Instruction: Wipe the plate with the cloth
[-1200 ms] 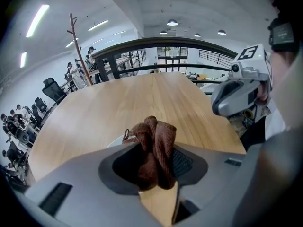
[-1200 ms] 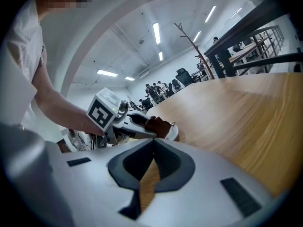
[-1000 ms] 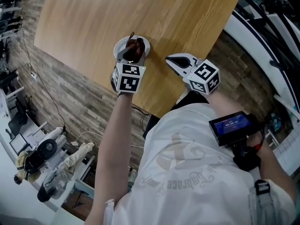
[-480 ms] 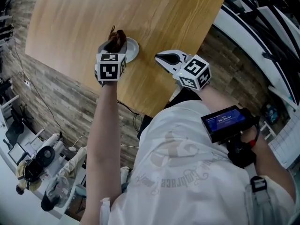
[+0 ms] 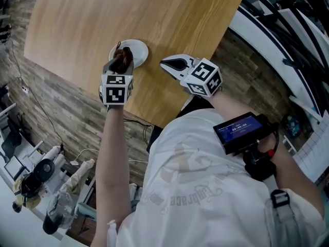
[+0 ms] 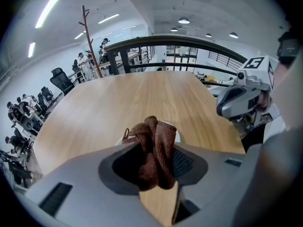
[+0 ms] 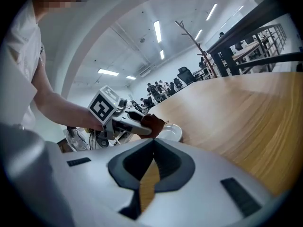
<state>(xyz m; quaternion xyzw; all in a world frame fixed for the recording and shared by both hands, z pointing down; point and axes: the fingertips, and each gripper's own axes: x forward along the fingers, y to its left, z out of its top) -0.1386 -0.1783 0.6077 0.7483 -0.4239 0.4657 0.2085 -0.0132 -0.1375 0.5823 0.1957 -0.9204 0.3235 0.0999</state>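
Note:
A small white plate [image 5: 138, 50] sits on the wooden table near its front edge. My left gripper [image 5: 121, 65] is shut on a bunched brown cloth [image 5: 123, 60], which rests over the plate's near-left rim. In the left gripper view the cloth [image 6: 154, 150] fills the jaws and hides most of the plate [image 6: 177, 135]. My right gripper [image 5: 171, 64] hovers above the table to the right of the plate, shut with nothing in it. The right gripper view shows the plate [image 7: 172, 132], the cloth [image 7: 152, 123] and the left gripper [image 7: 138, 126] beyond its closed jaws.
The wooden table [image 5: 154, 19] stretches away beyond the plate. Its front edge [image 5: 77, 81] runs just under my left gripper, with the floor and cables below. A dark railing [image 6: 189, 41] lines the table's far side.
The left gripper has drawn the cloth from the plate's middle towards its left and near rim. The right gripper stays shut beside the plate.

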